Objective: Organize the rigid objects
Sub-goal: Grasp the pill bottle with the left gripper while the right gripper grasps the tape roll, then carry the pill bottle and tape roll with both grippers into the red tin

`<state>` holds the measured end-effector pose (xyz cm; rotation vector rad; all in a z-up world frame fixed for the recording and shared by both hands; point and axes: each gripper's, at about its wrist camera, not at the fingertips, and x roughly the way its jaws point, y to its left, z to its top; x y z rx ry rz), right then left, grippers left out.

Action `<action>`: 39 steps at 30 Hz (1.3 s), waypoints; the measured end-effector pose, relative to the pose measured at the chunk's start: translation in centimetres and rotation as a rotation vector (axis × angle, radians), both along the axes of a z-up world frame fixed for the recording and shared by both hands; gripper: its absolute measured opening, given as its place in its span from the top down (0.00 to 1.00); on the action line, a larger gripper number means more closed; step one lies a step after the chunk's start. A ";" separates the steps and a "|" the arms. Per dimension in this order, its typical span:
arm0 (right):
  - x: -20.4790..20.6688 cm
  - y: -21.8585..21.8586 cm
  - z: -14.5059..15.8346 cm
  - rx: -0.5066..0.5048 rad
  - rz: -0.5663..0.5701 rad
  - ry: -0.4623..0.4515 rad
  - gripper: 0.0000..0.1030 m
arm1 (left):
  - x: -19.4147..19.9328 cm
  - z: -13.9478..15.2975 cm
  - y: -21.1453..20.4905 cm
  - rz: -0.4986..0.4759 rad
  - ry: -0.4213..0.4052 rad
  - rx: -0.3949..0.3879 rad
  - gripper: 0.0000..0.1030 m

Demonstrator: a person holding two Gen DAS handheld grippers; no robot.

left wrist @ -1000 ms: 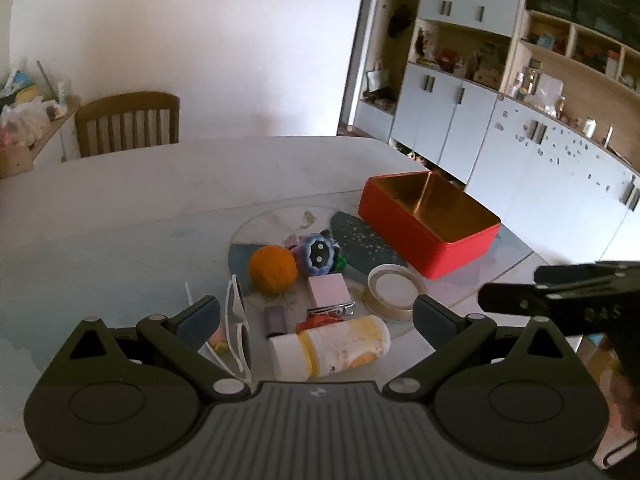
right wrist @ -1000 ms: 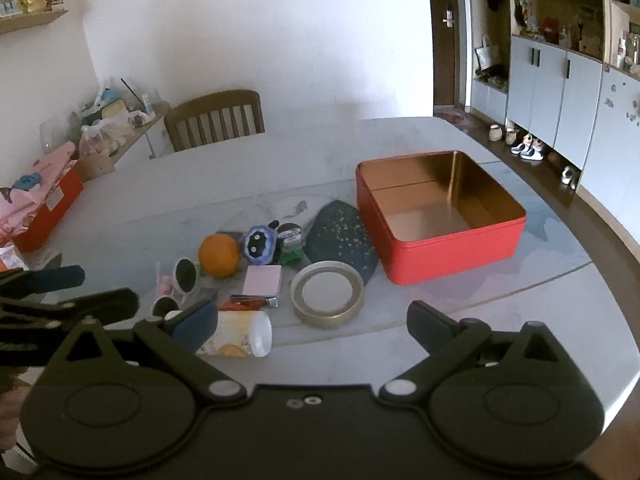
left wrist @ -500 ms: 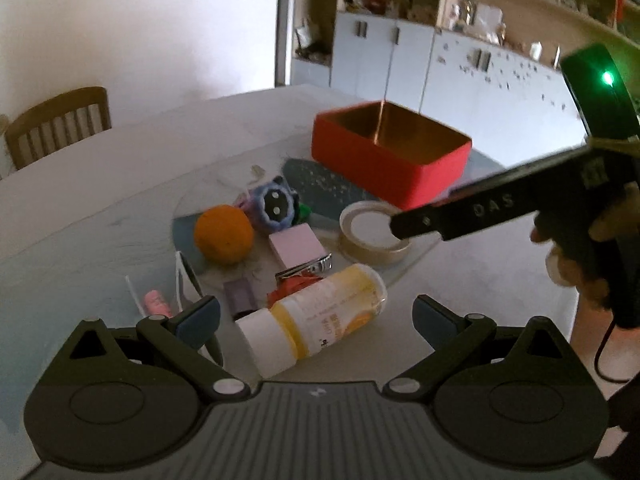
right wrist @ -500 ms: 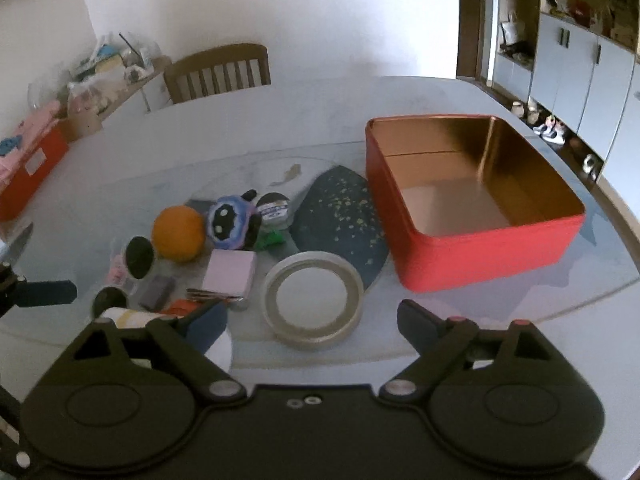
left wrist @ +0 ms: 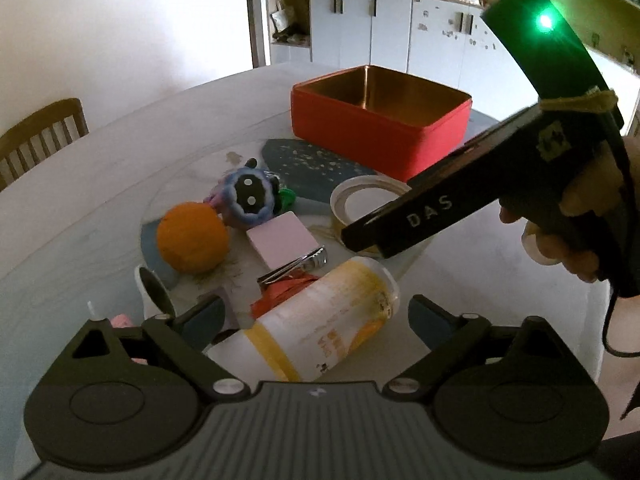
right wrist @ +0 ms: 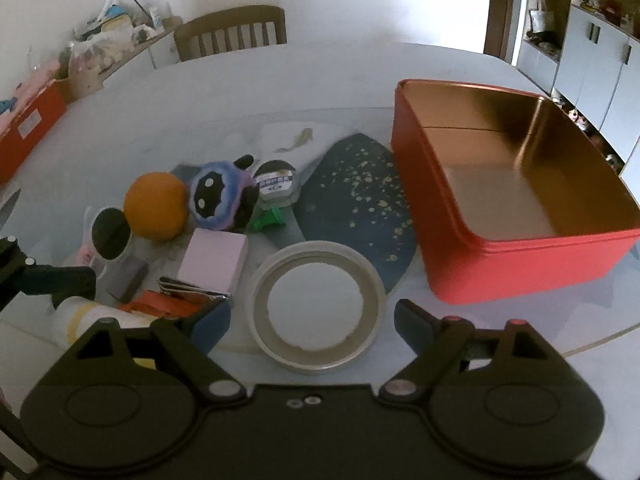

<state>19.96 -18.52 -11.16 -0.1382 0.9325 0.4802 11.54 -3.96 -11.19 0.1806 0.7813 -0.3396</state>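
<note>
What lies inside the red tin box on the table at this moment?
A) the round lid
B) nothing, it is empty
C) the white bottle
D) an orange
B: the right wrist view shows the red tin box with a bare gold floor, while the orange, round lid and white bottle all lie on the table outside it.

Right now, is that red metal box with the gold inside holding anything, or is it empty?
Empty. The red metal box is open-topped, and the right wrist view shows only its bare gold floor and walls; all the clutter lies outside it on the table.
</note>
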 end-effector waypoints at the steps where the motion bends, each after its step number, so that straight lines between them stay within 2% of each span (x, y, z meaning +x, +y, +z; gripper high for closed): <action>1: 0.1 0.1 -0.1 -0.003 0.002 0.003 0.13 | 0.1 -0.2 -0.1 -0.009 0.003 0.002 0.06; 6: 0.5 0.2 -0.5 -0.008 0.006 0.006 0.19 | -0.1 -0.7 -0.8 -0.028 0.000 0.033 0.13; 10: 0.5 0.2 -0.5 -0.010 0.007 0.000 0.24 | -0.5 -0.9 -1.1 -0.034 0.015 0.048 0.28; 17: 0.2 -0.1 -0.5 -0.008 0.004 -0.007 0.25 | -1.4 -1.4 -2.7 -0.055 0.016 0.102 0.53; 23: -0.6 -1.2 -0.2 0.003 -0.029 -0.001 0.25 | -1.2 -1.8 -3.5 -0.062 0.019 0.121 0.56; 29: -2.1 -3.1 0.8 0.016 -0.066 0.009 0.26 | -1.0 -1.6 -2.9 -0.017 0.064 0.063 0.57; 39: -5.3 -5.2 4.2 0.051 -0.096 -0.024 0.26 | -2.5 1.6 -1.9 0.056 0.053 -0.045 0.57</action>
